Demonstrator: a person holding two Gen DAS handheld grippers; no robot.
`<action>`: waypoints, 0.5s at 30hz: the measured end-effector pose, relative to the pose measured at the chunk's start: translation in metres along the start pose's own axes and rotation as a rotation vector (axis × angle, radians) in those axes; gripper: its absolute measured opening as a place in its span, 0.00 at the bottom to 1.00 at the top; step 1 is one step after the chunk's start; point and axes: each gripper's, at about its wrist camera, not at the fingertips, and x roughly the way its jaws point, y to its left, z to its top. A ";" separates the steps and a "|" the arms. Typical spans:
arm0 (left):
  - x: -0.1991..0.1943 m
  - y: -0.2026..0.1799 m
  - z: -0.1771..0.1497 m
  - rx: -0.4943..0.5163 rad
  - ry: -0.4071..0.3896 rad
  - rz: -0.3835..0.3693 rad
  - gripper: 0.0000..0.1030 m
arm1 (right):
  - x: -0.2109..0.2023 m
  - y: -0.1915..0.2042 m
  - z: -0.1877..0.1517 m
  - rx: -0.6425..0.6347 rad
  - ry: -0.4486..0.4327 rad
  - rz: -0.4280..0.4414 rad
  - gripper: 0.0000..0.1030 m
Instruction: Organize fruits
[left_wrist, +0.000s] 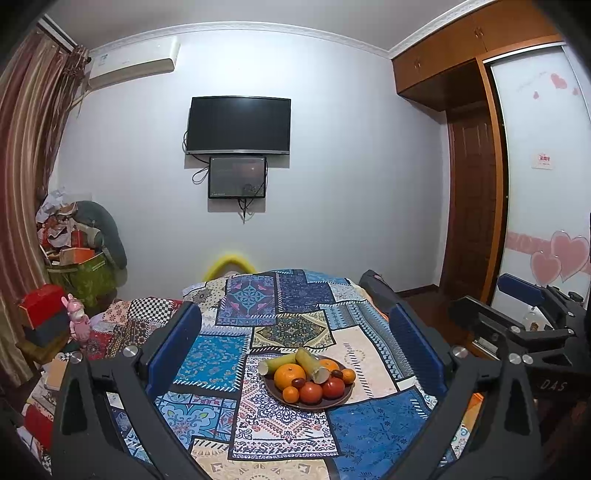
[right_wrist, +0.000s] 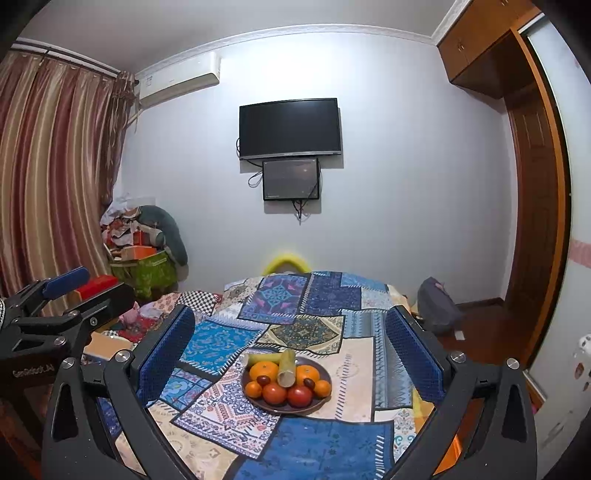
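A brown plate (left_wrist: 341, 400) (right_wrist: 325, 371) sits on a patchwork-cloth table (left_wrist: 369, 424) (right_wrist: 332, 443). It holds oranges (left_wrist: 290, 374) (right_wrist: 263, 370), small tangerines, two red tomatoes (left_wrist: 311, 392) (right_wrist: 300, 396), dark dates and two green-yellow cane pieces (left_wrist: 309, 363) (right_wrist: 287, 367). My left gripper (left_wrist: 295, 328) is open and empty, held above and before the plate. My right gripper (right_wrist: 290, 332) is open and empty at about the same height. Each gripper shows at the edge of the other's view, the right one (left_wrist: 517, 314) and the left one (right_wrist: 62, 295).
A cluttered pile of boxes and bags (left_wrist: 79, 251) (right_wrist: 144, 243) stands at the back left by the curtain. A wardrobe (left_wrist: 472, 184) is on the right. A grey bag (right_wrist: 437, 304) lies beside the table's right edge. A TV (left_wrist: 238, 125) hangs on the far wall.
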 end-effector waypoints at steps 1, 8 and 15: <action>0.000 0.000 0.000 0.001 0.000 0.000 1.00 | 0.000 0.000 0.000 -0.001 -0.001 -0.001 1.00; 0.000 -0.002 -0.002 0.007 0.002 -0.005 1.00 | -0.001 -0.002 0.002 0.011 -0.001 0.001 1.00; 0.000 -0.002 -0.003 0.006 0.004 -0.008 1.00 | -0.001 -0.004 0.002 0.002 -0.005 -0.007 1.00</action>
